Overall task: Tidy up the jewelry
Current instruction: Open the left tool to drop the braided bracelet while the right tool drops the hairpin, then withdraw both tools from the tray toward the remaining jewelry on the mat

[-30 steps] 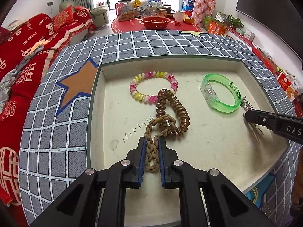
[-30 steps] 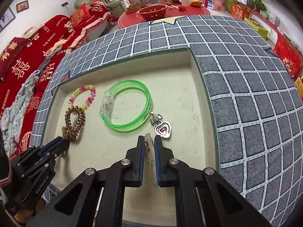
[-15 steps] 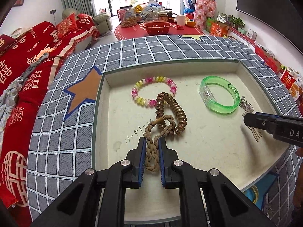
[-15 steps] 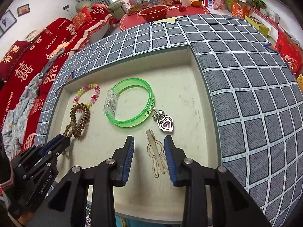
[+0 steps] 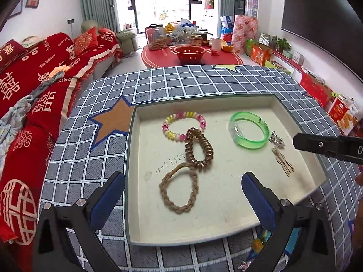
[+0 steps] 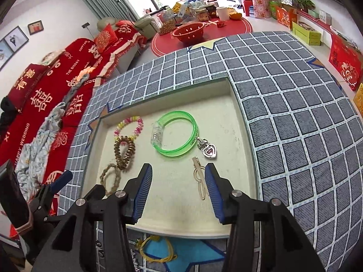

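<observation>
Two grippers stand over the near edge of the shallow tray (image 5: 133,149). The jaws of the left gripper (image 5: 183,200) have just been opening and stand fully spread and empty; the braided band (image 5: 179,190) lies loose between them on the tray floor. The jaws of the right gripper (image 6: 178,191) have just been opening to about half spread and grip nothing; the hair clip (image 6: 199,181) lies free, just beside its right-hand pad.

Farther in, the coil tie (image 5: 198,148) overlaps the braided band and touches the bead bracelet (image 5: 183,124). The green bangle (image 6: 175,136) touches the heart pendant (image 6: 209,150) toward the right edge.

Probable fault: lifting one piece could drag its touching neighbour.

Handwritten digits on the tray floor read roughly "1505 764". Bangle lettering is illegible.
</observation>
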